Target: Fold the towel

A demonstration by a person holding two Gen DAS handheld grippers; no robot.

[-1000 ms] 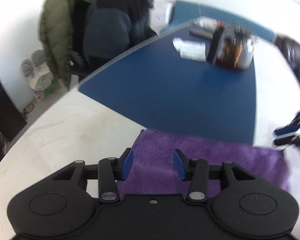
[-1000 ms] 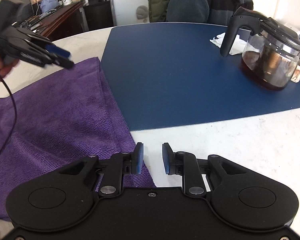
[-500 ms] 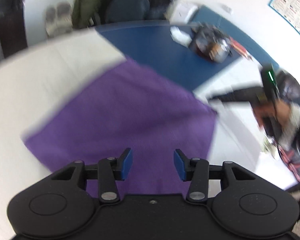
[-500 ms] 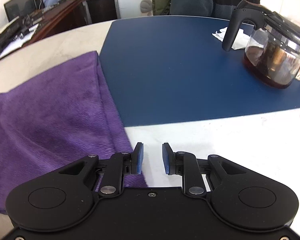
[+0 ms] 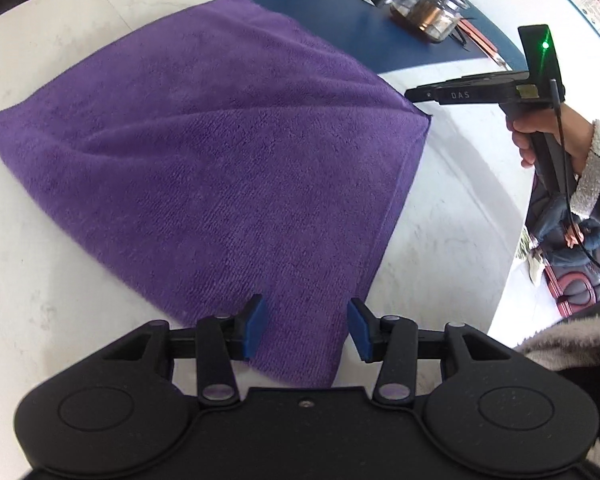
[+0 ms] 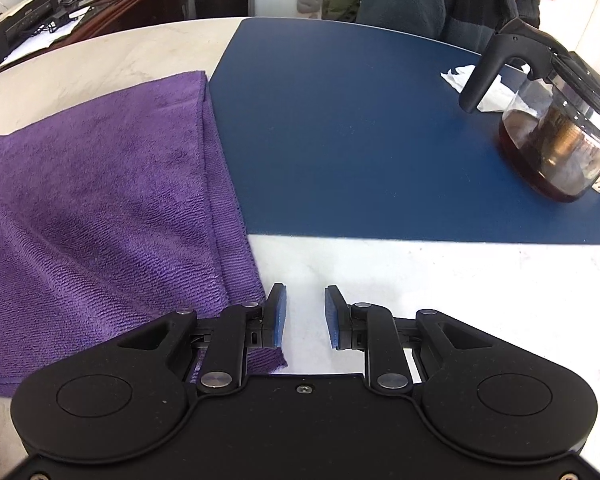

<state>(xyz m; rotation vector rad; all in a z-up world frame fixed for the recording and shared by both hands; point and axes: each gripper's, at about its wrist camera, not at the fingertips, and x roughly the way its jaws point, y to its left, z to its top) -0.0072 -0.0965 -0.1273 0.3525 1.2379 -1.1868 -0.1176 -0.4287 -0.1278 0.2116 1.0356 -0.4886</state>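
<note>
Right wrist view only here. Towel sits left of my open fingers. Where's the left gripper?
Observer: The left gripper hovers open over the near corner of the purple towel, nothing between its fingers.
Operator: Can you see my right gripper from there?
Observer: Yes, the right gripper tips sit at the towel's right corner; a hand grips its handle.
Operator: Is the towel folded yet?
Observer: It shows doubled layers along its right edge, lying flat on the white table.
</note>
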